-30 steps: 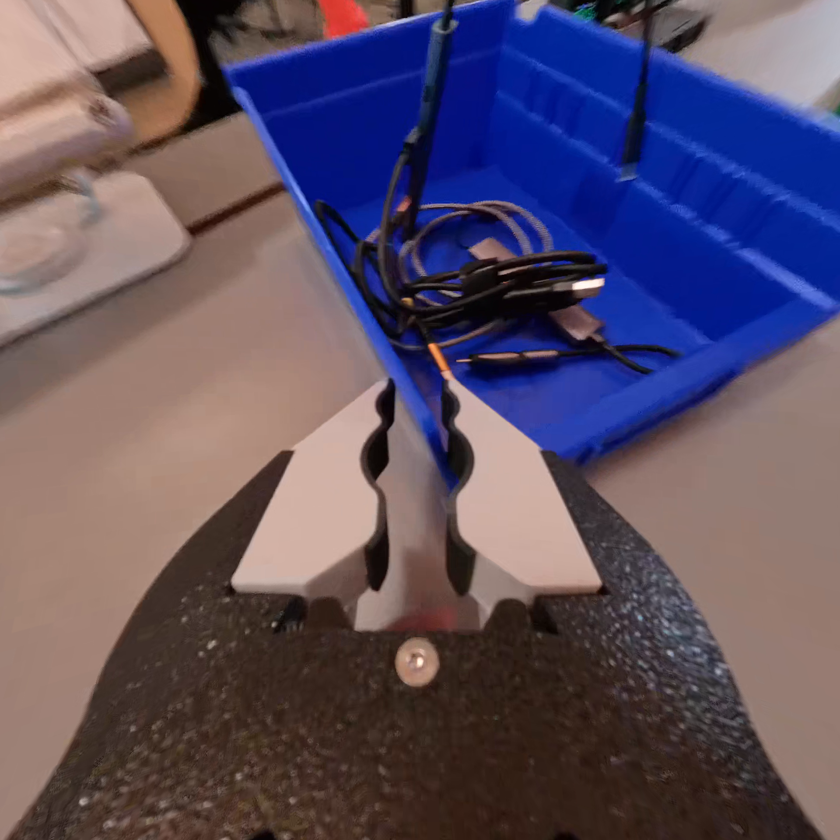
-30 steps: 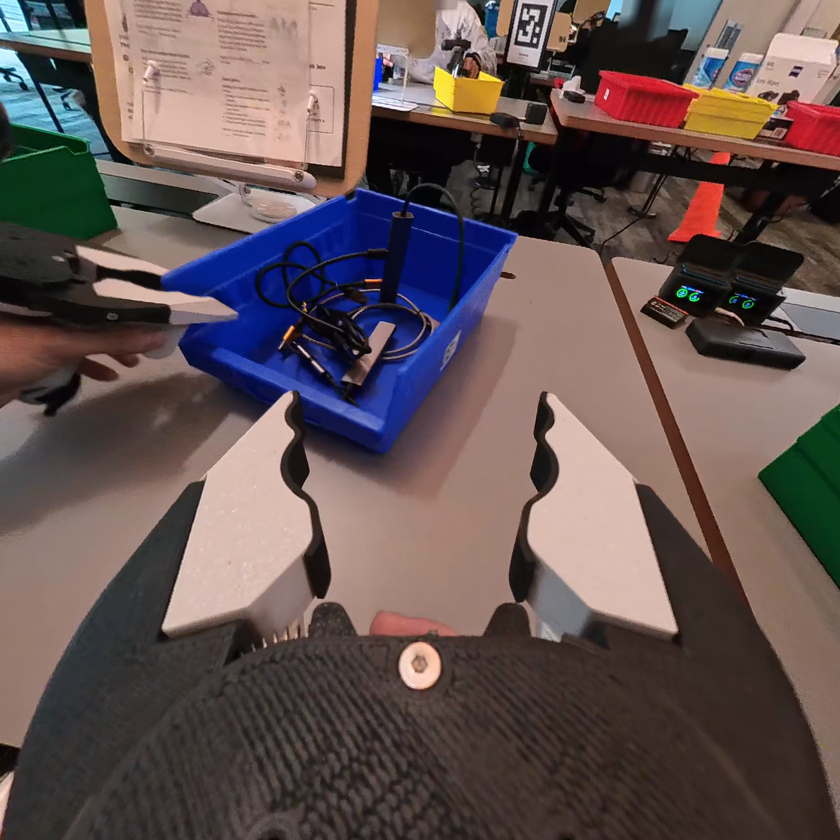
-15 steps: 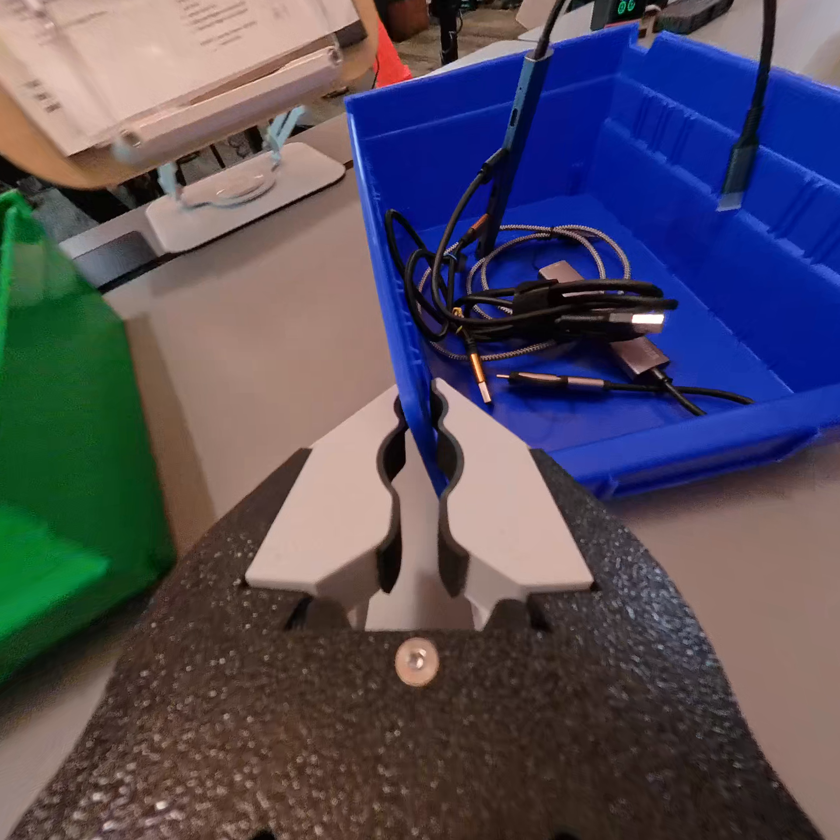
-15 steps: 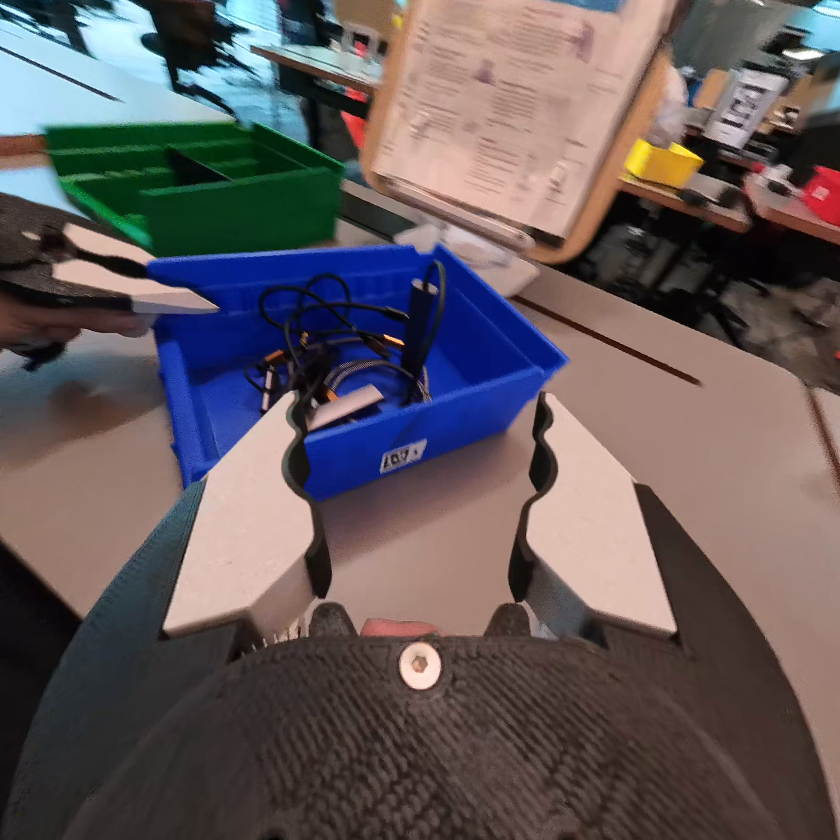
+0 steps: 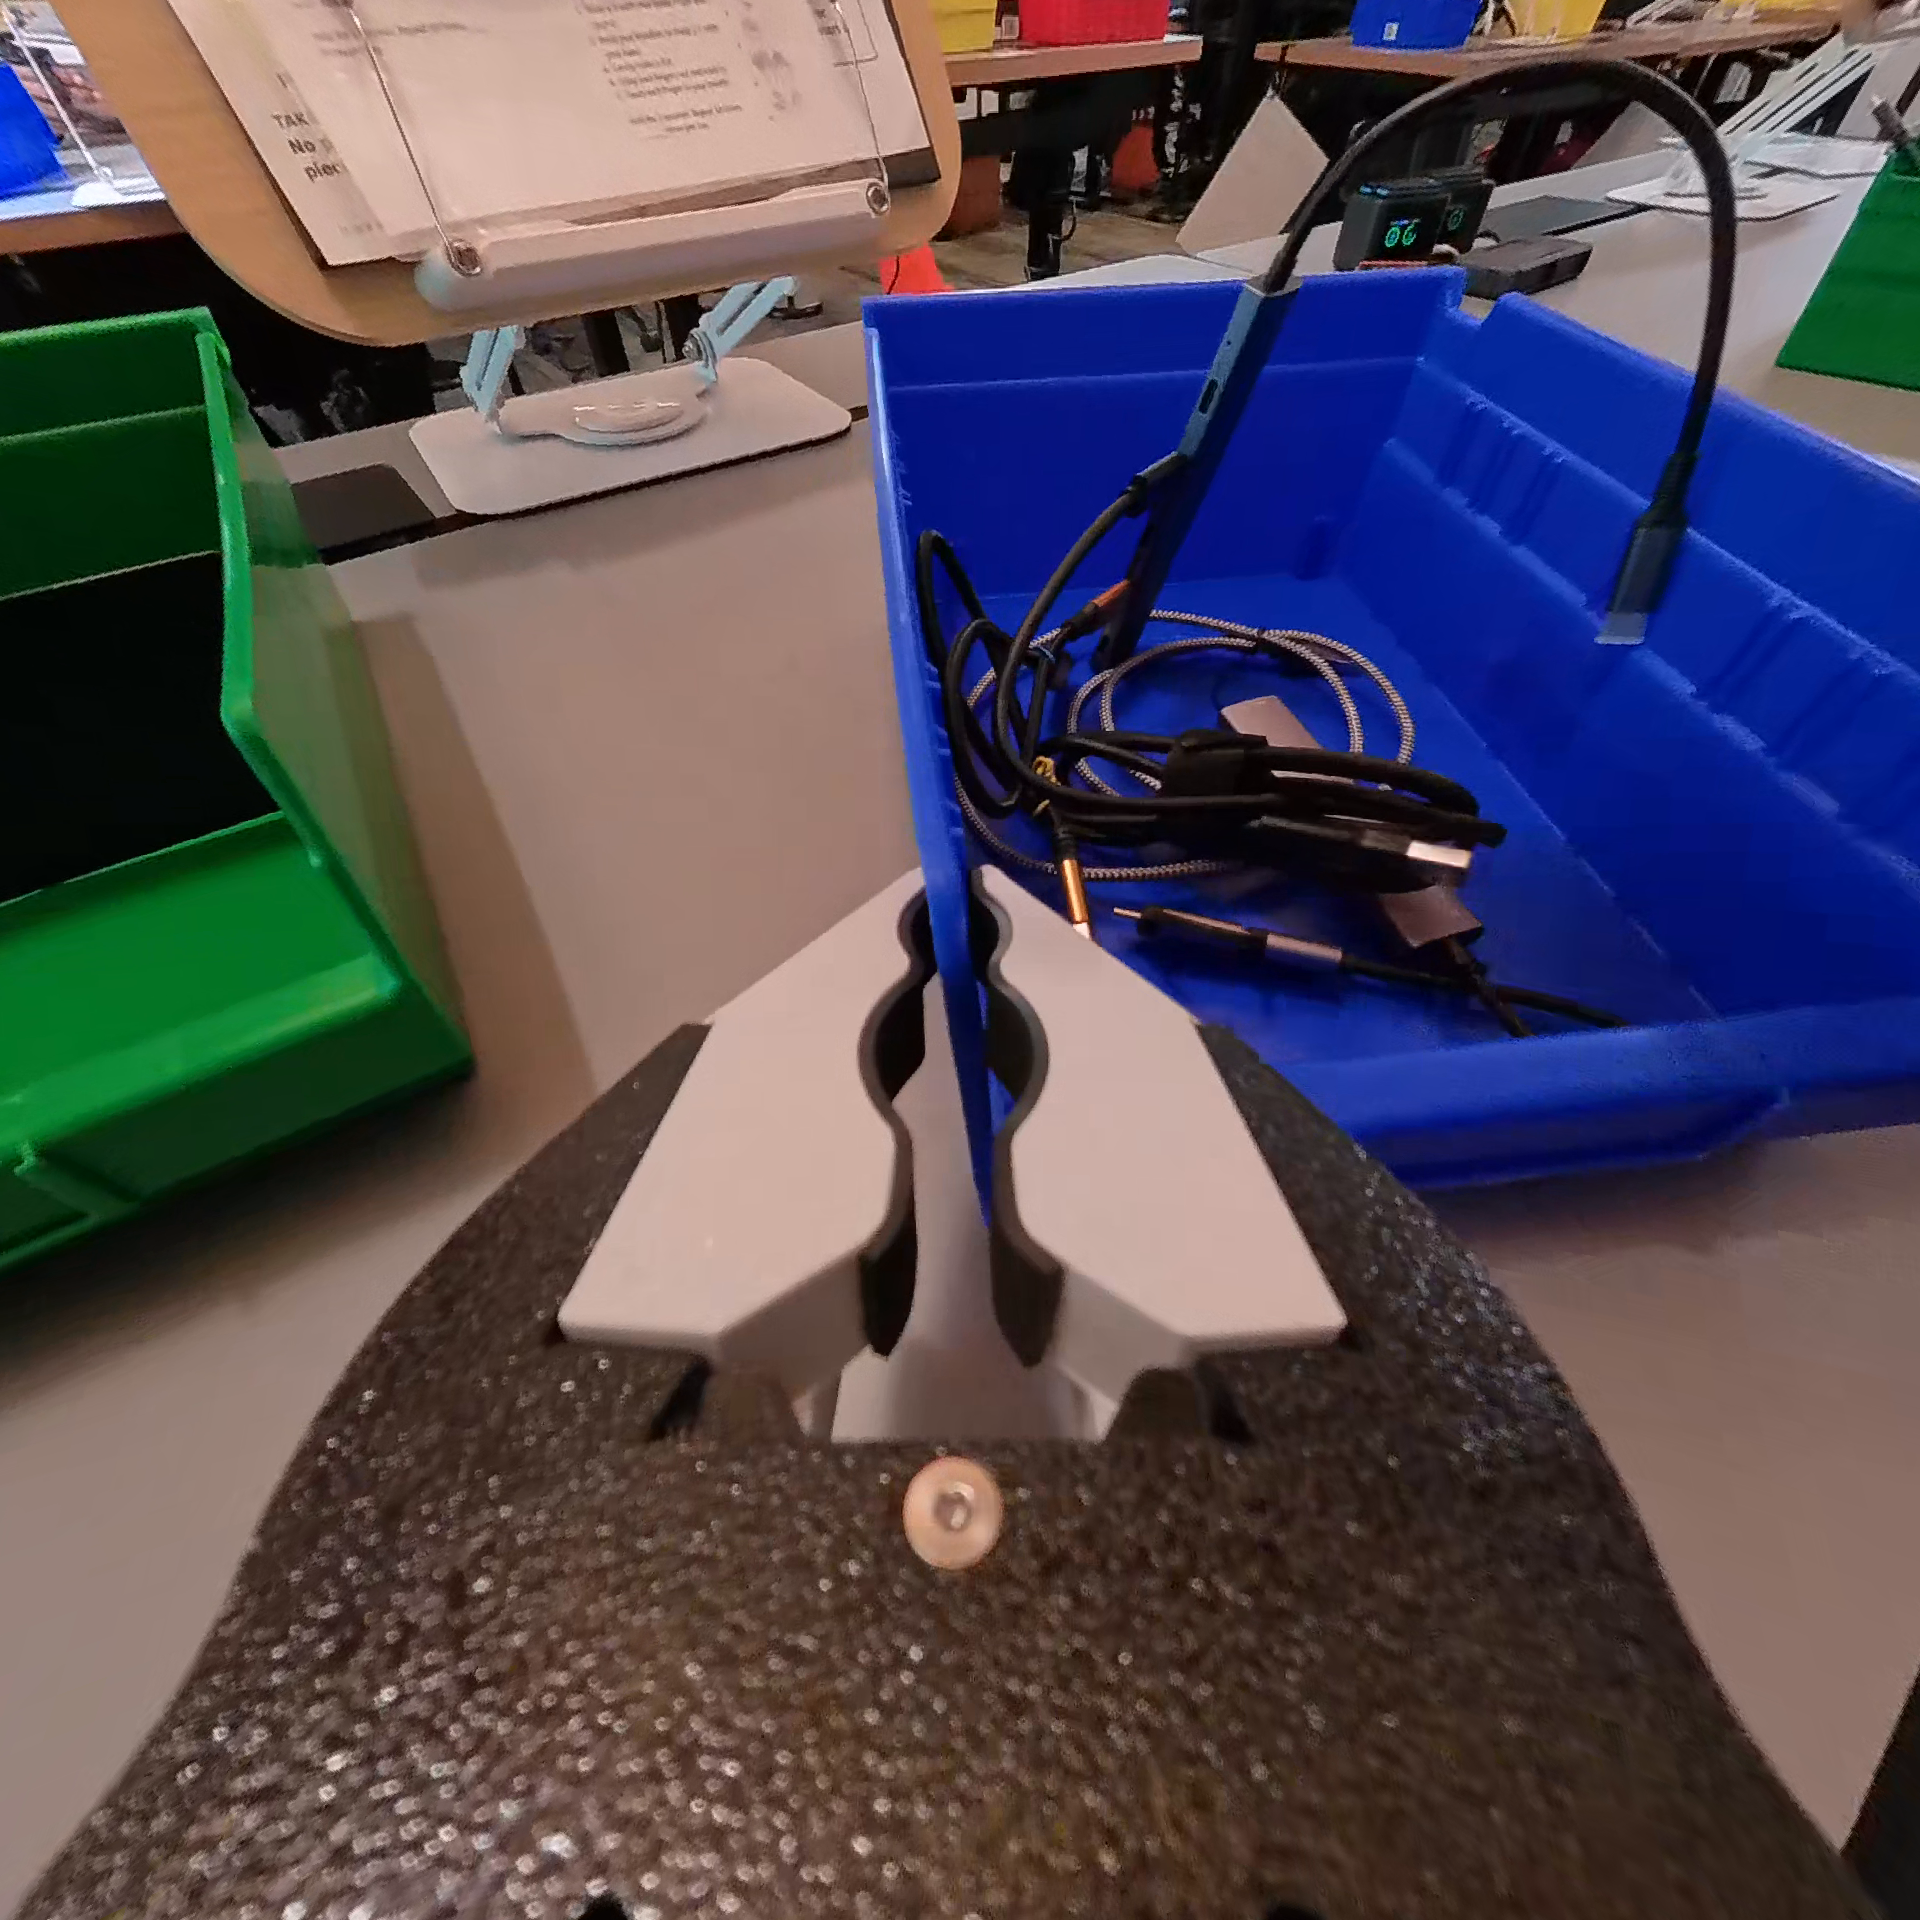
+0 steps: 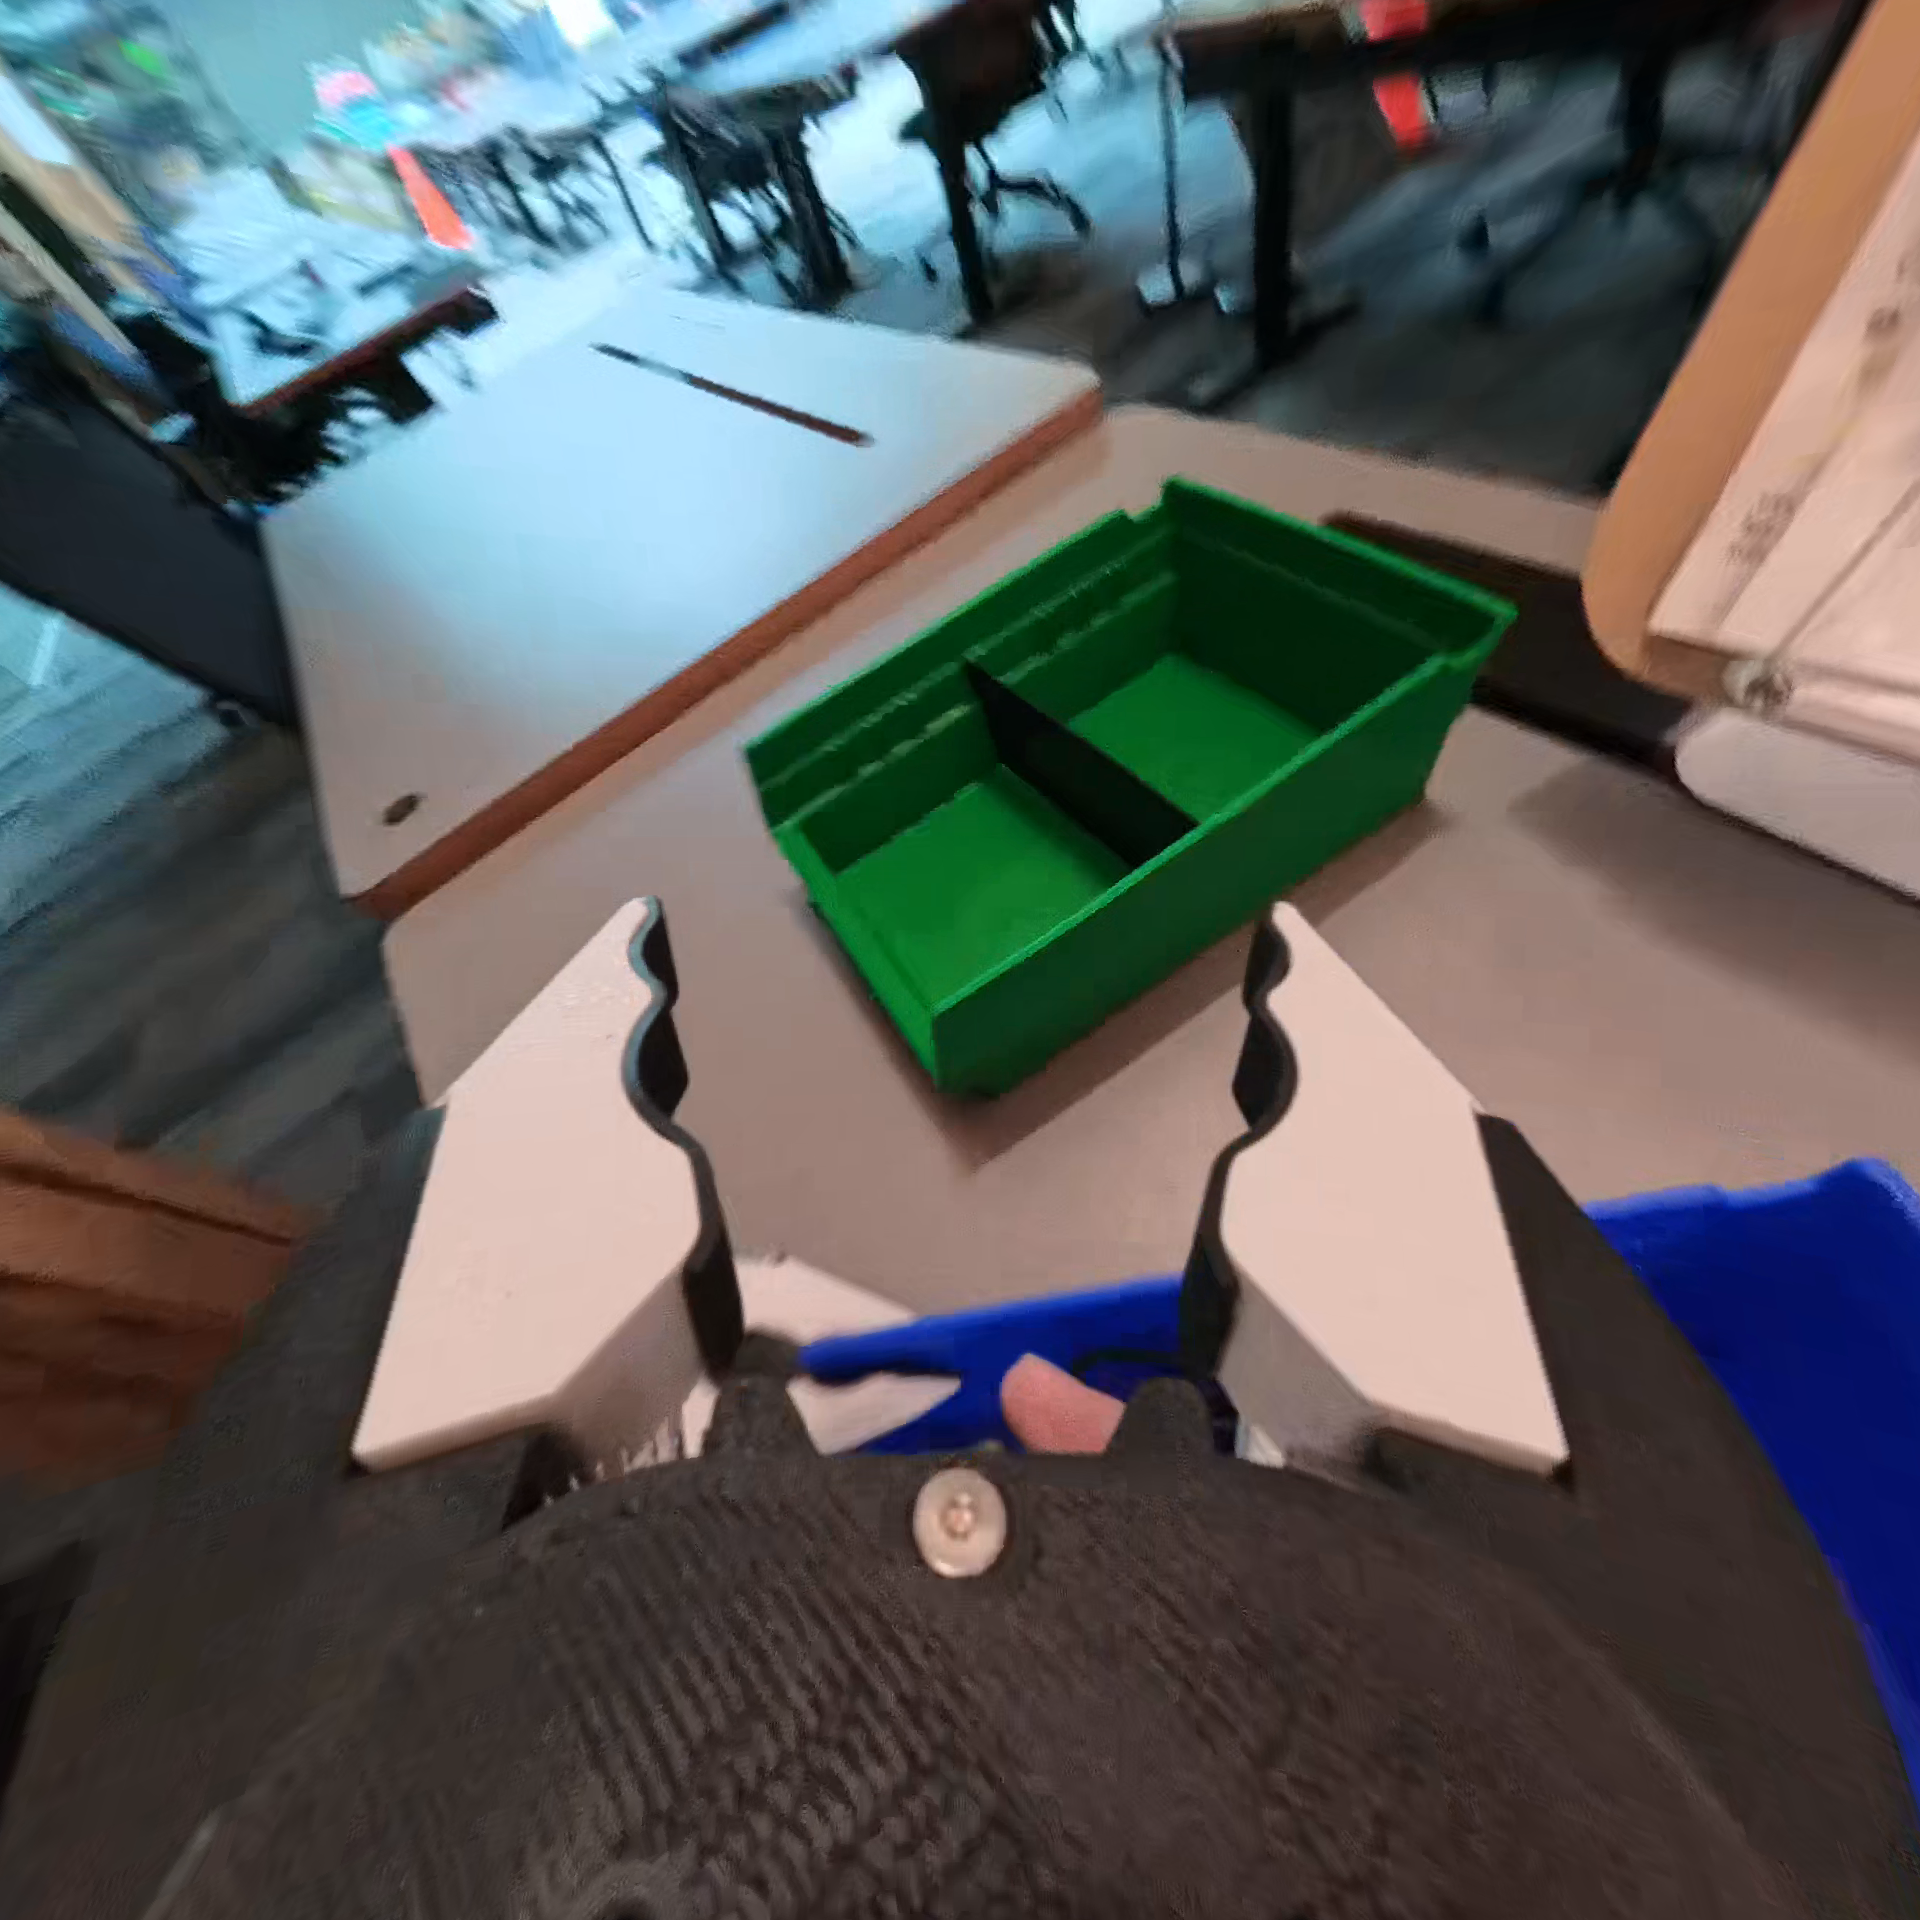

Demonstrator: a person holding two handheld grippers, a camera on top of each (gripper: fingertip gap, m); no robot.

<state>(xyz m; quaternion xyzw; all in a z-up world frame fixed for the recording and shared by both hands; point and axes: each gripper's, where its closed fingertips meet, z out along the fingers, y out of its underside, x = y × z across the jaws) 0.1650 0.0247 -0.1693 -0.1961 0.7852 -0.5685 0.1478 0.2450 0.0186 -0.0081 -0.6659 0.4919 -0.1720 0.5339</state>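
Observation:
My left gripper (image 5: 951, 904) is shut on the near left wall of a blue bin (image 5: 1714, 790), one finger inside and one outside. The bin holds a tangle of black and braided cables (image 5: 1216, 790) and a blue stick-shaped device (image 5: 1195, 457) leaning upright with a looped cable. A green bin (image 5: 208, 914) stands just left of it. My right gripper (image 6: 956, 925) is open and empty, held above the blue bin's edge (image 6: 1766, 1309) and facing the green two-compartment bin (image 6: 1122, 790), which has a black divider and nothing in it.
A wooden-backed document stand (image 5: 582, 156) on a white base sits behind the bins on the grey table (image 5: 644, 727). The table's left edge (image 6: 416, 904) is close to the green bin. Other tables, chairs and coloured bins stand in the background. The left gripper's tips are roughly 20 cm from the right gripper's.
My left gripper has pulled the blue bin by its wall toward the green bin. My right gripper has swung left over the blue bin and now faces the green bin.

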